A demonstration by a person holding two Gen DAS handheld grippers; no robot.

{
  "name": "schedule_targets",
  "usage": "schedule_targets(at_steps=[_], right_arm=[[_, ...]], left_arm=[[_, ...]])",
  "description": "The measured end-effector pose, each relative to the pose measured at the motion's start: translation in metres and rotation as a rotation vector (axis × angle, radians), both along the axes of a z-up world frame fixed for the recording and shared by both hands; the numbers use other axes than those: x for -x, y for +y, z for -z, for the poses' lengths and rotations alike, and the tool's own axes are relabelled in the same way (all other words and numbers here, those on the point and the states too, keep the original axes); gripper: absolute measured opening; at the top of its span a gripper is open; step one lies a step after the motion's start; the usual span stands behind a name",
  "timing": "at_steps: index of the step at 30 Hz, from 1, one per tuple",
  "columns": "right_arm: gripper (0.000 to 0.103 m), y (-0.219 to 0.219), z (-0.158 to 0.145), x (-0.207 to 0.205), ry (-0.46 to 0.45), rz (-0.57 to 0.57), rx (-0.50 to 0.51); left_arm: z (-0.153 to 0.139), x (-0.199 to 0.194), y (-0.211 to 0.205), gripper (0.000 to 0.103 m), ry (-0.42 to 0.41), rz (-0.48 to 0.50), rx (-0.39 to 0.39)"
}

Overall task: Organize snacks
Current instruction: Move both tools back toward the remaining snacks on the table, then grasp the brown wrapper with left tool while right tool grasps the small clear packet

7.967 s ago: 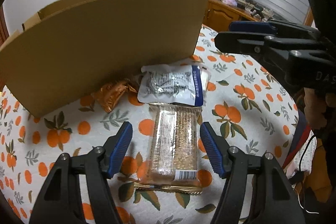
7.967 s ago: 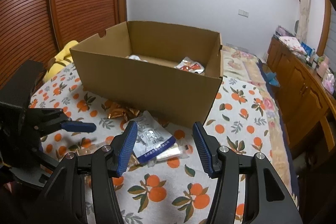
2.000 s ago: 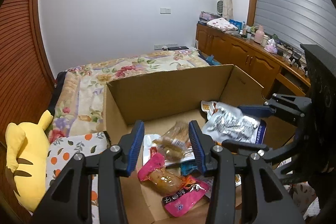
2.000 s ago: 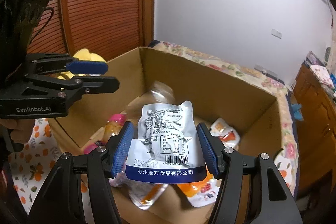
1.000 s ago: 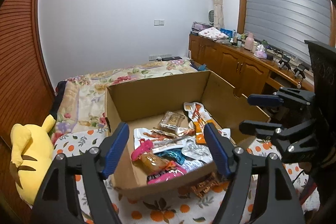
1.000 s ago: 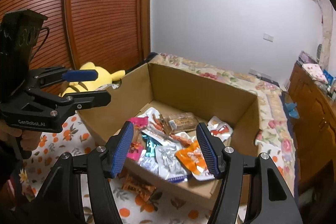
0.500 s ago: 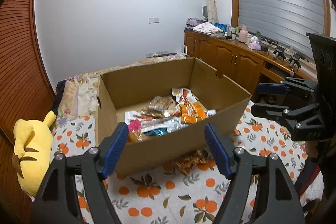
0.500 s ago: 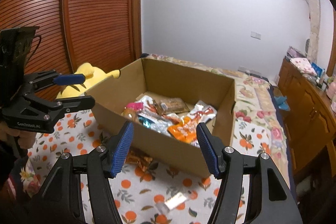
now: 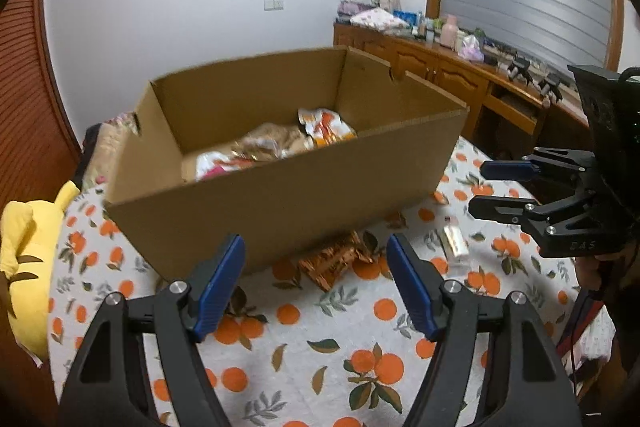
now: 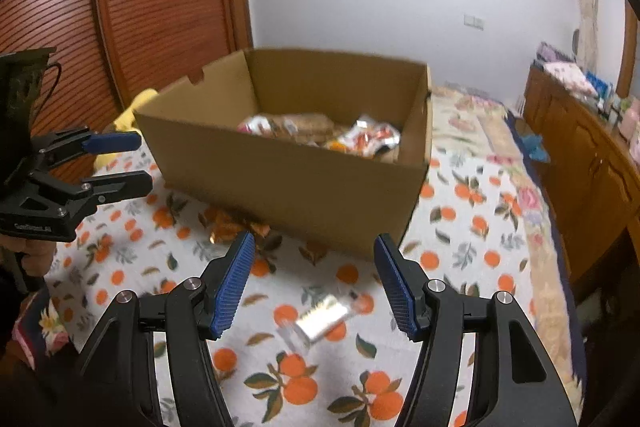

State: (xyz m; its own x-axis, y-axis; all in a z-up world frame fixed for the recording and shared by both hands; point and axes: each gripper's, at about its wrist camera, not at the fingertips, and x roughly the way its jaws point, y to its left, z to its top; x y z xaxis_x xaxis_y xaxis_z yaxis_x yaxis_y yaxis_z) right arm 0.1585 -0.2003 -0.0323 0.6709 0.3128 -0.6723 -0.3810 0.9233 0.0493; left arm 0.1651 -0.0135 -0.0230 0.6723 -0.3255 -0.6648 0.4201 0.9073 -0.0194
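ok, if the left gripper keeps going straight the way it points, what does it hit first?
Probably the crinkled orange wrapper on the tablecloth, right at the foot of the cardboard box. Nothing lies between the open left gripper and it, though depth is hard to judge.

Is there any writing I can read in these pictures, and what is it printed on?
"DAS": on the right gripper, partly cut off.
Pale lettering on the left gripper: too blurred to read.
Snack packets in the cardboard box and on the tablecloth: print too blurred to read.

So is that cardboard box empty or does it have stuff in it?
Partly filled: the open-topped cardboard box holds several snack packets on its floor, well below the rim.
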Motion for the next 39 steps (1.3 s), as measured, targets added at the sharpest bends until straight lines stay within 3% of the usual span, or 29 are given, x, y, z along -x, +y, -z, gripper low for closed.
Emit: schedule_targets(at_steps=[1,14,22,28,33,39], right_arm=[[0.055,0.0,0.005,-0.001,0.013,-0.005,-0.003],[0.049,-0.009,0.055,-0.016,0.131,0.059,0.006],[0.022,-0.015,0.067,-0.009,0.147,0.054,0.03],[0.02,-0.022,0.068,-0.006,0.151,0.05,-0.01],[0.02,-0.021,0.067,-0.005,0.151,0.047,-0.007],[0.02,-0.02,0.067,-0.005,0.151,0.047,-0.008]], left_arm=[[0.004,0.0,-0.002,0.07,0.007,0.006,-0.005],[0.037,-0.027,-0.037,0.056,0.092,0.11,-0.081],[0.055,-0.041,-0.047,0.056,0.145,0.128,-0.134],[0.061,-0.044,-0.051,0.055,0.165,0.135,-0.15],[0.062,-0.041,-0.053,0.041,0.195,0.155,-0.141],[0.057,-0.024,-0.059,0.042,0.215,0.21,-0.124]])
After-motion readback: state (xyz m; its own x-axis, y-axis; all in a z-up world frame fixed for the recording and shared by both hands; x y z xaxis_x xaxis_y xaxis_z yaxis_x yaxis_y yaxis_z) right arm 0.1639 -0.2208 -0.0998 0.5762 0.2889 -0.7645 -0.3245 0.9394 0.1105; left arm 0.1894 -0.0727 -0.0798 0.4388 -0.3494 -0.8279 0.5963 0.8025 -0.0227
